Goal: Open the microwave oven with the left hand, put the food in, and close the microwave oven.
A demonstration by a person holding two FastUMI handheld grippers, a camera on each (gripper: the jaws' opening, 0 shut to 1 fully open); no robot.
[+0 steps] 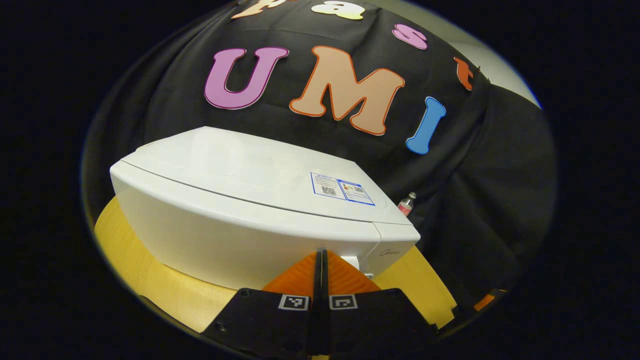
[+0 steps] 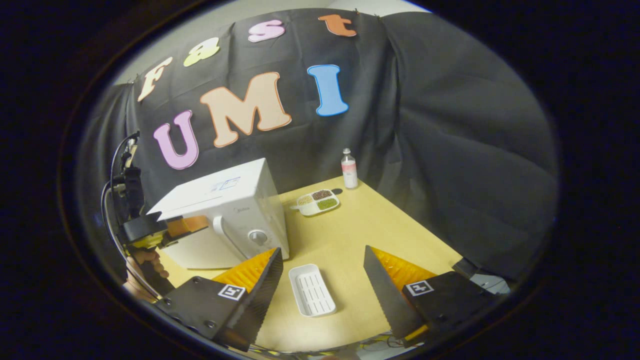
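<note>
The white microwave (image 1: 240, 200) stands on the yellow table with its door closed. My left gripper (image 1: 322, 252) is shut with nothing between its fingers, its tips right at the lower front of the oven. In the right gripper view the left gripper (image 2: 187, 225), held by a hand (image 2: 147, 260), points at the microwave (image 2: 225, 210) beside its white vertical handle (image 2: 220, 235). A divided white plate of food (image 2: 317, 201) lies behind the oven's right side. My right gripper (image 2: 322, 250) is open above the table, holding nothing.
An empty ribbed white tray (image 2: 312, 290) lies on the table (image 2: 350, 235) just below my right gripper. A small pink-and-white bottle (image 2: 349, 169) stands at the table's far edge against the black cloth, and the bottle (image 1: 406, 204) also peeks out past the oven.
</note>
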